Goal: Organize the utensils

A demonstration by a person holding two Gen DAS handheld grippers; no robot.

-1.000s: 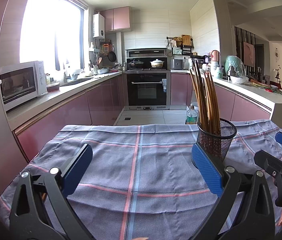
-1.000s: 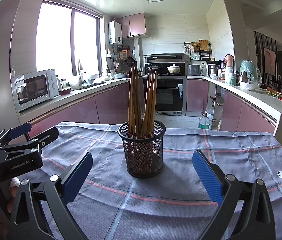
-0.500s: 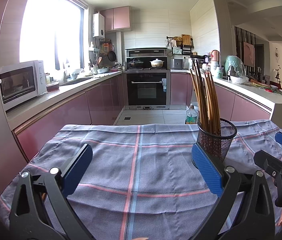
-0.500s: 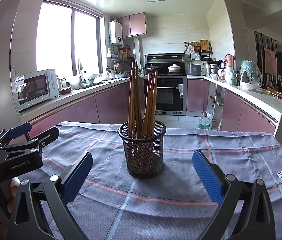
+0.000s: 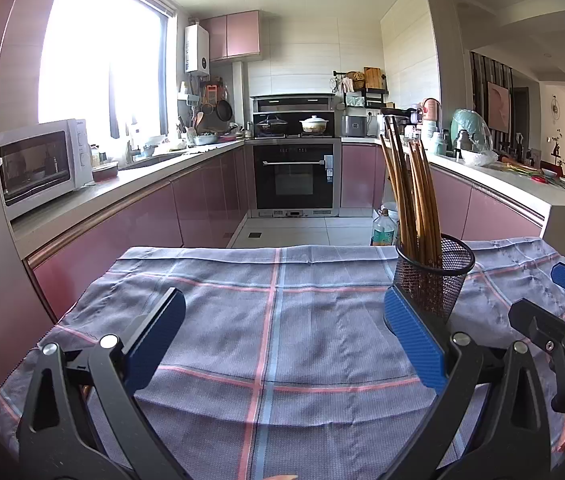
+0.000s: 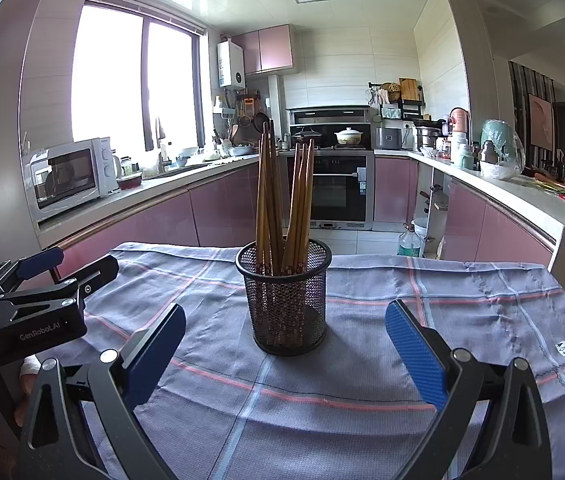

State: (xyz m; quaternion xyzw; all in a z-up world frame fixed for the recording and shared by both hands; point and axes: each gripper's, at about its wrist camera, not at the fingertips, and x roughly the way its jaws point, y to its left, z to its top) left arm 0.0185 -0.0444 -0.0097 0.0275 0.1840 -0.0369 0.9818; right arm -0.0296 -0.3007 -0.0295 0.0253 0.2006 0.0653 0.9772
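A black mesh cup [image 6: 285, 300] stands upright on the checked cloth, holding several brown wooden chopsticks [image 6: 282, 204]. In the right wrist view it sits centred ahead of my right gripper [image 6: 282, 344], which is open and empty, jaws wide apart, a little short of the cup. In the left wrist view the cup [image 5: 432, 276] with the chopsticks [image 5: 412, 196] stands at the right, just behind my left gripper's right finger [image 5: 412, 340]. My left gripper [image 5: 282, 336] is open and empty over bare cloth. Each gripper shows at the edge of the other's view.
The table is covered by a blue-grey cloth with pink stripes [image 5: 274, 320]; its far edge drops to the kitchen floor. A water bottle [image 6: 408, 240] stands on the floor beyond. Pink cabinets, a microwave [image 5: 38, 164] and an oven [image 5: 294, 176] are far behind.
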